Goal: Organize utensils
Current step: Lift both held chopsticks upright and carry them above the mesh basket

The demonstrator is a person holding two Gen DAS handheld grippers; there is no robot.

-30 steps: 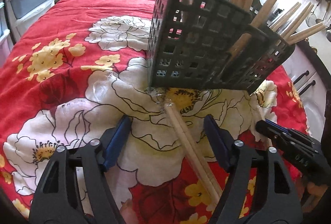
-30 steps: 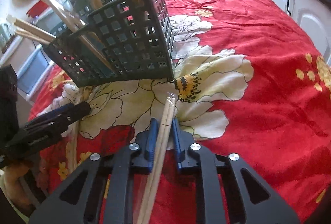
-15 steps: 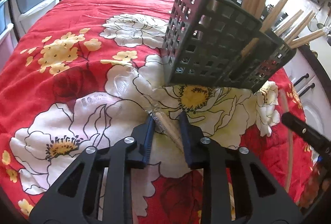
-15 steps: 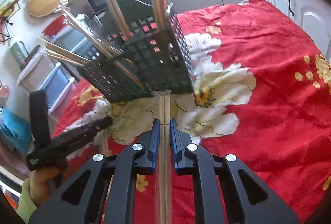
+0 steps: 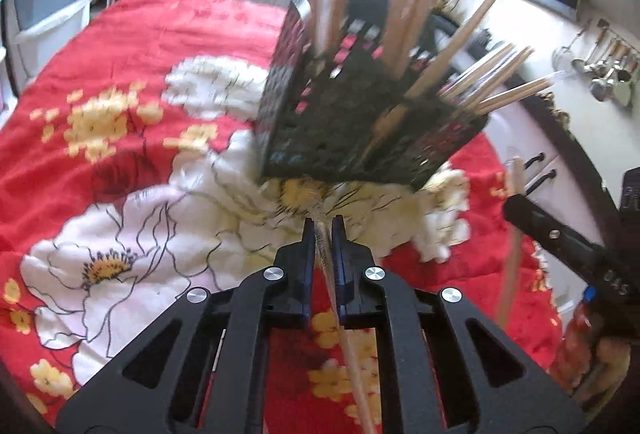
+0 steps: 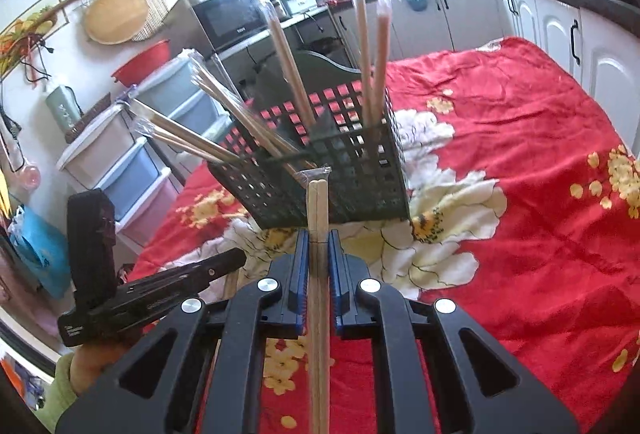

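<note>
A black mesh utensil basket [image 5: 360, 125] [image 6: 344, 177] stands on the red flowered cloth and holds several wrapped chopstick pairs. My left gripper [image 5: 322, 234] is shut on a wrapped chopstick pair [image 5: 340, 318], its tip just below the basket's base. My right gripper [image 6: 318, 250] is shut on another wrapped chopstick pair [image 6: 318, 218], lifted, its tip level with the basket's near wall. The right gripper also shows in the left wrist view [image 5: 568, 246], the left gripper in the right wrist view [image 6: 160, 294].
The red flowered cloth [image 6: 520, 234] covers the table. White kitchen cabinets [image 6: 560, 33] stand to the right. Plastic drawers [image 6: 132, 153] and a microwave [image 6: 228, 17] stand behind the basket. Hanging ladles [image 5: 600, 69] show at the right.
My left gripper closed on the chopstick pair lying on the cloth and lifted it. My right gripper raised its pair from near the cloth up to the basket's wall.
</note>
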